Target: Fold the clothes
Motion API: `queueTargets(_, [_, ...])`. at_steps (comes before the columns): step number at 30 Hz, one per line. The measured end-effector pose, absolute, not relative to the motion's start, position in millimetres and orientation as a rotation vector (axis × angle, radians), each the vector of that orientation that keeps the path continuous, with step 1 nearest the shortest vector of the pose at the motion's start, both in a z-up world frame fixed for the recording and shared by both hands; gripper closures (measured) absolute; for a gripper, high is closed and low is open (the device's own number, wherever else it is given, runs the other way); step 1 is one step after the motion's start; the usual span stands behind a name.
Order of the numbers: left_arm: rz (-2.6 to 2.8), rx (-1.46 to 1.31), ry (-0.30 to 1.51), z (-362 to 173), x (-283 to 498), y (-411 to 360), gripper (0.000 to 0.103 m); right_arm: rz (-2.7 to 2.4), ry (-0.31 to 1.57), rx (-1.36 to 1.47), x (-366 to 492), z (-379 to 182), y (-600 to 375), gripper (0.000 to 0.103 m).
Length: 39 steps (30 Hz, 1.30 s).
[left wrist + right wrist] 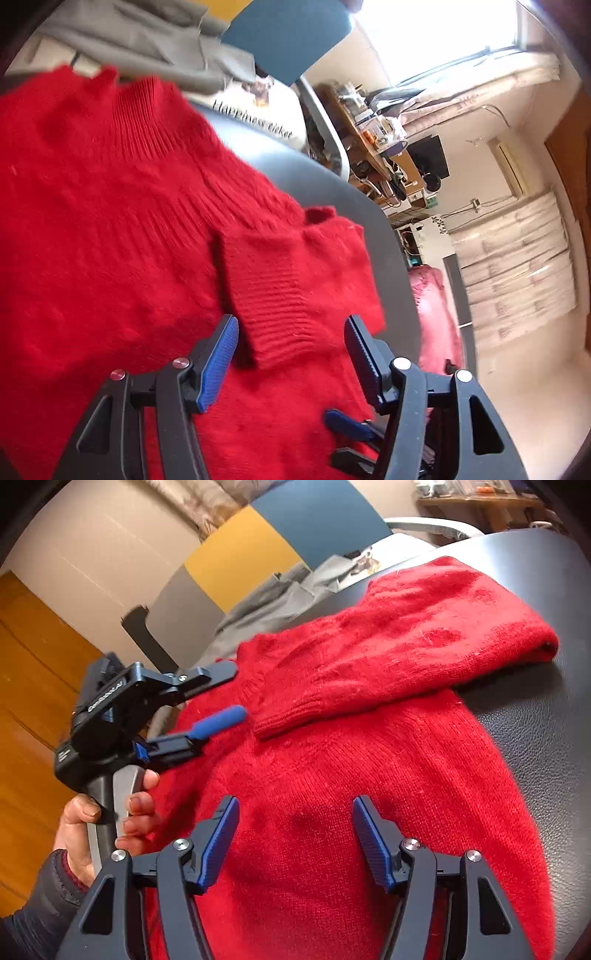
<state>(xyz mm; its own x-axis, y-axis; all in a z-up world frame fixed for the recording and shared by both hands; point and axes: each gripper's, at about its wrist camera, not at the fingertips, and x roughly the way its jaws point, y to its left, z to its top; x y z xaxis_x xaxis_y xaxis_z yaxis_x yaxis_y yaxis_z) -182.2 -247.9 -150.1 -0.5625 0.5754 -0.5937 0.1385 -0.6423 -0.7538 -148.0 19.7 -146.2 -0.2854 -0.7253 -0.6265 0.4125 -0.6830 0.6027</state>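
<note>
A red knit sweater (110,221) lies spread on a dark leather surface (332,192). One sleeve is folded across its body, the ribbed cuff (284,325) lying just ahead of my left gripper (291,332), which is open and empty. In the right wrist view the sweater (369,775) fills the middle, with the folded sleeve (406,638) across the top. My right gripper (295,816) is open and empty over the sweater's body. The left gripper (225,690) shows there at the left, open, near the cuff (280,720).
A grey garment (147,40) and a white item with printed text (258,110) lie beyond the sweater. The dark leather surface (535,720) extends to the right. A pink garment (436,314) hangs past the surface's edge. A cluttered shelf (376,140) stands beyond.
</note>
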Motion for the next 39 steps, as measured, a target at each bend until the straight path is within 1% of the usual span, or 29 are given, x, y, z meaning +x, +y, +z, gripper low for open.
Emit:
queueTargets(3, [2.253, -1.362, -1.211, -161, -184, -242, 0.042, -2.009, -0.462, 1.203, -149, -150, 23, 0.037])
queueTargets(8, [2.277, -1.384, -1.234, -163, -185, -232, 0.042, -2.018, -0.403, 1.14, -143, -150, 19, 0.032])
queueTargets(11, [2.275, -1.396, -1.286, -163, -190, -231, 0.046, -2.026, -0.379, 1.122, -143, -148, 14, 0.028])
queueTargets(12, [2.266, -1.405, -1.3, -164, -192, -230, 0.05, -2.027, -0.374, 1.119, -143, -149, 13, 0.027])
queueTargets(13, [2.252, -1.426, -1.312, -166, -196, -227, 0.059, -2.028, -0.37, 1.116, -143, -149, 12, 0.027])
queueTargets(14, [2.238, -1.446, -1.323, -168, -199, -225, 0.073, -2.028, -0.369, 1.113, -143, -149, 12, 0.027])
queueTargets(15, [2.225, -1.469, -1.325, -170, -202, -221, 0.083, -2.028, -0.372, 1.111, -143, -149, 12, 0.027])
queueTargets(16, [2.228, -1.482, -1.314, -171, -204, -217, 0.096, -2.026, -0.379, 1.109, -143, -150, 13, 0.027])
queueTargets(20, [2.311, -1.456, -1.266, -165, -209, -210, 0.097, -2.019, -0.389, 1.105, -143, -150, 15, 0.026])
queueTargets(22, [2.345, -1.368, -1.258, -146, -209, -213, 0.097, -2.014, -0.391, 1.103, -143, -150, 15, 0.025])
queueTargets(25, [2.386, -1.209, -1.233, -108, -208, -222, 0.097, -2.0, -0.399, 1.104, -145, -150, 16, 0.024])
queueTargets(30, [2.496, -0.948, -1.131, -22, -189, -250, 0.097, -1.981, -0.42, 1.107, -147, -150, 17, 0.023])
queueTargets(35, [2.598, -0.835, -1.096, 20, -155, -298, 0.097, -1.979, -0.41, 1.131, -148, -149, 15, 0.023])
queueTargets(37, [2.639, -0.832, -1.09, 26, -140, -319, 0.096, -1.965, -0.46, 1.154, -149, -148, 19, 0.023])
queueTargets(39, [2.672, -0.856, -1.087, 25, -125, -336, 0.096, -1.934, -0.571, 1.171, -153, -149, 28, 0.023])
